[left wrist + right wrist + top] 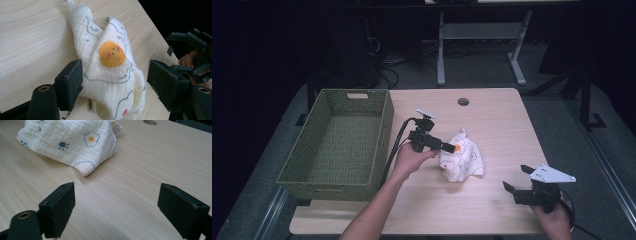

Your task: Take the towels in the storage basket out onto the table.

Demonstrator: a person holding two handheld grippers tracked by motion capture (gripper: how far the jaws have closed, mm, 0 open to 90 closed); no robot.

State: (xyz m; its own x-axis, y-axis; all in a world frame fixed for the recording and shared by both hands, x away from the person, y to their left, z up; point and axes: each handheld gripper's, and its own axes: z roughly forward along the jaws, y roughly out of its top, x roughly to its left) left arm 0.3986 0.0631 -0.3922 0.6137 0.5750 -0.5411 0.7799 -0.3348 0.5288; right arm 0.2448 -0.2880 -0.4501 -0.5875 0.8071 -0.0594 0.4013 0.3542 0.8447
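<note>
A crumpled white cloth (463,160) printed with fried eggs and paw marks lies mid-table. My left gripper (450,147) sits at the cloth's left edge, open, its jaws standing on either side of a raised fold of the cloth (110,67) without pinching it. The left pad (71,82) touches the fabric; the right one stays apart. My right gripper (518,179) hovers open over bare wood at the front right, the cloth (67,142) ahead of it and to its left.
A green woven basket (382,135) stands along the left side of the wooden table (497,125), with nothing inside. A round cable hole (463,102) sits near the far edge. The right gripper's cable trails off the front right corner.
</note>
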